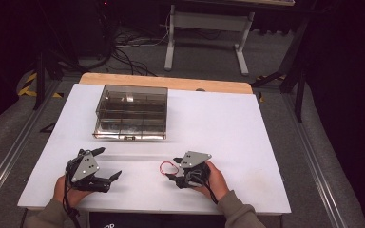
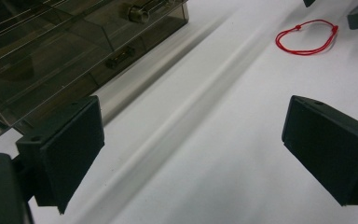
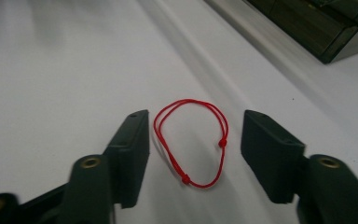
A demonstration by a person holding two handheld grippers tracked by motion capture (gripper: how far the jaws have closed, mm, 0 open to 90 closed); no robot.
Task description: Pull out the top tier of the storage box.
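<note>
A white table [image 1: 228, 128] stands in a dim room with cables on the floor beyond it, and near its front edge the work is a pick-up of a thin red string loop [image 3: 192, 142]. In the right gripper view the right gripper [image 3: 195, 158] has its jaws part-way spread, one on each side of the loop, neither pad touching the string, so nothing is pinched yet. The loop lies flat on the table as a narrow oval whose long axis runs away from the gripper, along the line of the jaws rather than across them; its two small knots sit on the near end and on the right-hand strand. That is the relation the coming move seems to turn on: closing from here would press the two long strands together, provided the pads get low enough to catch so flat a cord. In the high view the loop [image 1: 169, 167] lies just left of the right gripper [image 1: 177, 168], at its tips. The left gripper [image 1: 108, 165] sits well apart to the left, jaws wide and empty, and from its own view the loop [image 2: 306, 37] is far off at the upper right. The right hand is plainly the nearer one. Farther back stands a smoky clear organiser box [image 1: 131, 112] with drawers, well apart from the loop.
</note>
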